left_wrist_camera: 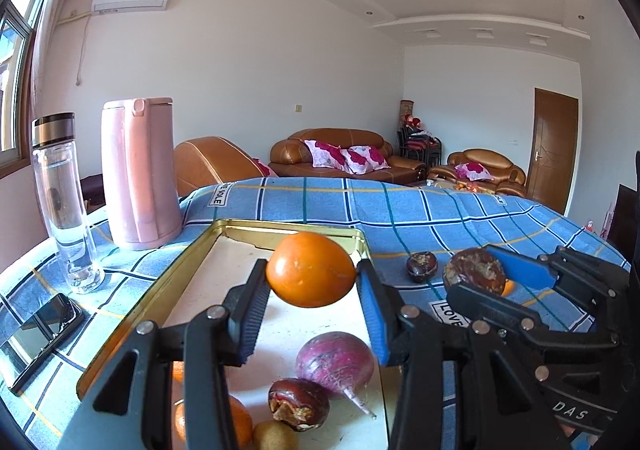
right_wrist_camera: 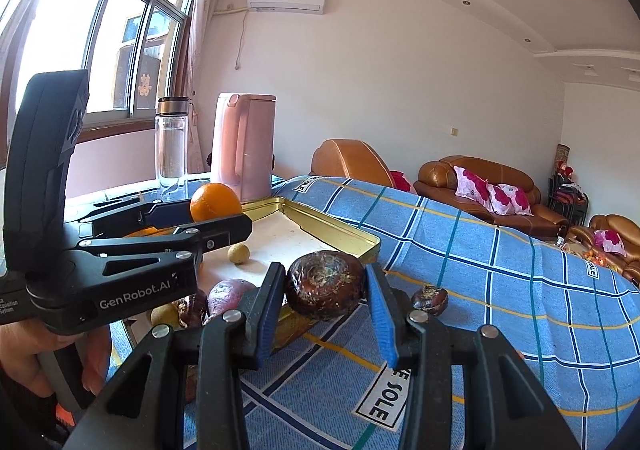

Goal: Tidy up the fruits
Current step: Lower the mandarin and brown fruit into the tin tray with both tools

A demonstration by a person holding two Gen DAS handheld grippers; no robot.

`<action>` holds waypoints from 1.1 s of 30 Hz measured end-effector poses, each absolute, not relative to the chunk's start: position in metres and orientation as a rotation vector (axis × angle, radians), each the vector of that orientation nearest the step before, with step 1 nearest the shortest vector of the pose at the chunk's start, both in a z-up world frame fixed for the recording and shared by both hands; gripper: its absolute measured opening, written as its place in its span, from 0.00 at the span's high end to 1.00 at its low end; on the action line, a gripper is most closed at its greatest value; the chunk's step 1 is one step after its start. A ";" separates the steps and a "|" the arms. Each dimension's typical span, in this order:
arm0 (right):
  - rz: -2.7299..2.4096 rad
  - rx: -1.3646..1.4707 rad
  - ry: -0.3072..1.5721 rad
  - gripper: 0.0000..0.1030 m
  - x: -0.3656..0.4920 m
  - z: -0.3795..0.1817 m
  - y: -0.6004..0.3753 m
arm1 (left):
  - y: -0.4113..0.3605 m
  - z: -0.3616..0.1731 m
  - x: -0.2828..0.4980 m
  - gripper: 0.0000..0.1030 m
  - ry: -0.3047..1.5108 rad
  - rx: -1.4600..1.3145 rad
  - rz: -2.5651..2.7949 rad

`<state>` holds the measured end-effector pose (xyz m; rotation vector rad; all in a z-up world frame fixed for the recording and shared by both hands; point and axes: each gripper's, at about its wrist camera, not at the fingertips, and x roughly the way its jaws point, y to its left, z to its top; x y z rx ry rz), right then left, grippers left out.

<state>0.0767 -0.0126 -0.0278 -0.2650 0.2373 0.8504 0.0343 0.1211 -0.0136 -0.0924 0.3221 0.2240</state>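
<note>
My left gripper [left_wrist_camera: 311, 274] is shut on an orange [left_wrist_camera: 310, 269] and holds it above the gold tin tray [left_wrist_camera: 168, 282]. In the tray lie a purple root [left_wrist_camera: 335, 365], a dark brown water chestnut [left_wrist_camera: 298, 404], another orange [left_wrist_camera: 240, 422] and a small yellowish fruit [left_wrist_camera: 275, 436]. My right gripper [right_wrist_camera: 325, 290] is shut on a large dark brown water chestnut [right_wrist_camera: 325, 285], lifted beside the tray's right edge [right_wrist_camera: 352, 236]. From the left wrist view that gripper [left_wrist_camera: 484, 270] shows at right. A smaller water chestnut [left_wrist_camera: 421, 267] lies on the blue checked cloth [left_wrist_camera: 460, 218].
A pink kettle [left_wrist_camera: 138, 174] and a clear bottle [left_wrist_camera: 64, 202] stand at the table's left, with a phone [left_wrist_camera: 40, 334] near the front left edge. A small yellowish fruit [right_wrist_camera: 238, 253] lies in the tray. Brown sofas [left_wrist_camera: 344, 154] are beyond the table.
</note>
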 end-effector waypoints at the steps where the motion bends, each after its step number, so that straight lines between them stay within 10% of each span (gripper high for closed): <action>1: 0.854 -0.268 0.236 0.58 0.076 -0.028 -0.011 | 0.123 -0.014 0.033 0.56 0.323 -0.093 0.227; 33: 0.996 -0.398 0.249 0.58 0.056 -0.034 0.037 | 0.167 -0.021 0.012 0.56 0.403 -0.087 0.341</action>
